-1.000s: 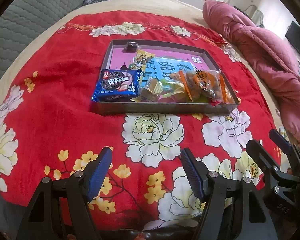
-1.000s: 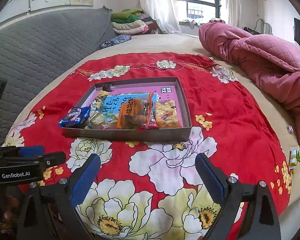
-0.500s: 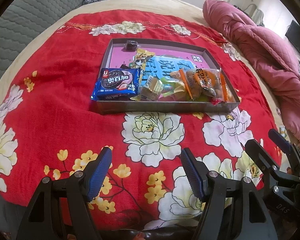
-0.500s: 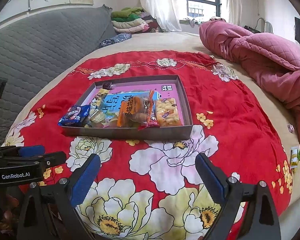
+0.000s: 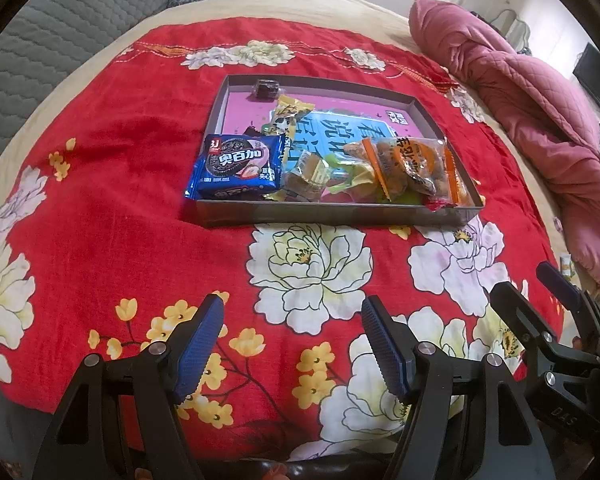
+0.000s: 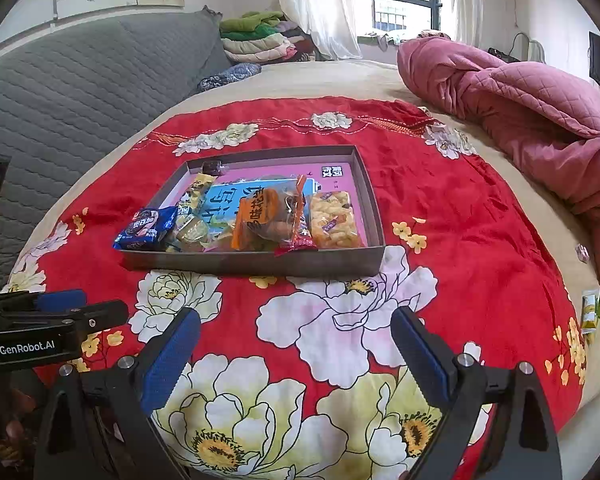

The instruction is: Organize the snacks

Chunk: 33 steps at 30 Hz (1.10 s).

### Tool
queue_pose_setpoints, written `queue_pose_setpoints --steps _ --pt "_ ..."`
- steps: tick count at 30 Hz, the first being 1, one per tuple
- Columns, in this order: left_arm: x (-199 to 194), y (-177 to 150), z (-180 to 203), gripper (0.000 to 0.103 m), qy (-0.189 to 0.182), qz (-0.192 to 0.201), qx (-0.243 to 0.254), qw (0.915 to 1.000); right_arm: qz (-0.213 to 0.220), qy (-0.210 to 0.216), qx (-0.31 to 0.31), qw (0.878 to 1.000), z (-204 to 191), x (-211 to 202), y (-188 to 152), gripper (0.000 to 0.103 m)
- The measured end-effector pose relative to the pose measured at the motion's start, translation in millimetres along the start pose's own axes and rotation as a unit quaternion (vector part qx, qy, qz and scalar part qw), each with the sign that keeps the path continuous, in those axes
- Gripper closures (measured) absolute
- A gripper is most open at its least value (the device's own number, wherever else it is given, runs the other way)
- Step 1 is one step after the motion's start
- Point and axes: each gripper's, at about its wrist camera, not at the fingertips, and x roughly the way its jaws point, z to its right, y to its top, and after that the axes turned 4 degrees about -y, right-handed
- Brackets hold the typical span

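Both claws empty, jaws wide: left claw (image 5: 292,344) and right claw (image 6: 296,348) hover over the red floral blanket (image 6: 440,200), near side of the shallow box (image 5: 340,214). Snacks sit inside it; blue cookie pack (image 5: 236,166) overhangs its near-left corner, orange-striped pastry bag (image 5: 412,164) near-right.

**Two low forward views over the bed**

The snack tray (image 5: 340,214) is viewed from low over the red floral blanket (image 5: 100,220) by both wrist cameras, from its near side. It is seen from farther right in the right view (image 6: 260,262). Tray and blanket are shared.
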Motion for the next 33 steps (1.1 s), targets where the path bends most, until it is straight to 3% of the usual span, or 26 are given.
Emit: queue_pose_setpoints --steps 33 --pt "3.2 -0.8 -2.0 0.03 0.026 -0.001 0.006 0.9996 -0.004 0.001 -0.002 1.0 -1.3 3.5 -1.0 0.007"
